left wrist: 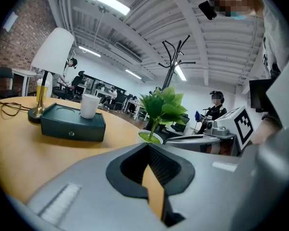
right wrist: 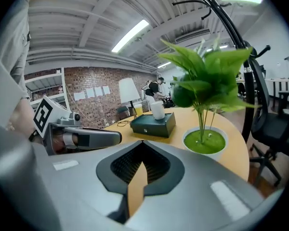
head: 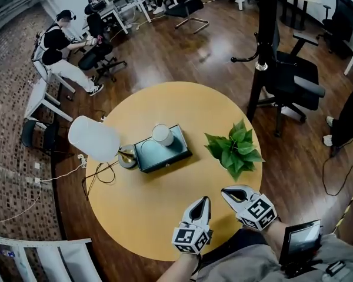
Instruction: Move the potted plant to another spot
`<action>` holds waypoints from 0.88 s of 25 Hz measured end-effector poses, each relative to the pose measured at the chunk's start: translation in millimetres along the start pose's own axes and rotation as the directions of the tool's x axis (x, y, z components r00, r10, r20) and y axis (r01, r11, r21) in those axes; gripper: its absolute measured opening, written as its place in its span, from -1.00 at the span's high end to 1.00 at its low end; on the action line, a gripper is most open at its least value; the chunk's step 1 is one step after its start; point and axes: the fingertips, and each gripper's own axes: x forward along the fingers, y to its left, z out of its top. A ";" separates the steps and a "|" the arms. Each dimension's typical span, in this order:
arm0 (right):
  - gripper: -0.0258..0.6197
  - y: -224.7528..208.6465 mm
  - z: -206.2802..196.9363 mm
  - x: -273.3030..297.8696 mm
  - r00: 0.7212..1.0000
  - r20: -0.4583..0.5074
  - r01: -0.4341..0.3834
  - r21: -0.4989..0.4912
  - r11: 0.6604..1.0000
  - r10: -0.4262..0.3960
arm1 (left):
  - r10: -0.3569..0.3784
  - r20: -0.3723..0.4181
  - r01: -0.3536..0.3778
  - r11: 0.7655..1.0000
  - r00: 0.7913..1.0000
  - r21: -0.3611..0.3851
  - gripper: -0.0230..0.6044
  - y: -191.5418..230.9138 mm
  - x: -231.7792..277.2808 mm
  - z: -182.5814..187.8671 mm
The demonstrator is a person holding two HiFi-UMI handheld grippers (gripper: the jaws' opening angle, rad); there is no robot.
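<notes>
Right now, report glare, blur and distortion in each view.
Head view: wide lens bows the room's edges, glare patches on the wooden floor; round table evenly lit. Left gripper view: fisheye, black corners, ceiling light strip blown out. Right gripper view: potted plant close, its leaves soft.

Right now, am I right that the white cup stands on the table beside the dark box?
Not quite: the white cup stands on top of the dark box, not beside it on the table; the head view shows it.
</notes>
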 end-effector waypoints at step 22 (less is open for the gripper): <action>0.46 -97.0 -75.3 29.7 0.981 -0.160 0.101 -0.043 0.994 -0.107 | -0.027 -0.107 0.020 0.997 0.994 -0.069 0.93 22.0 82.8 -67.4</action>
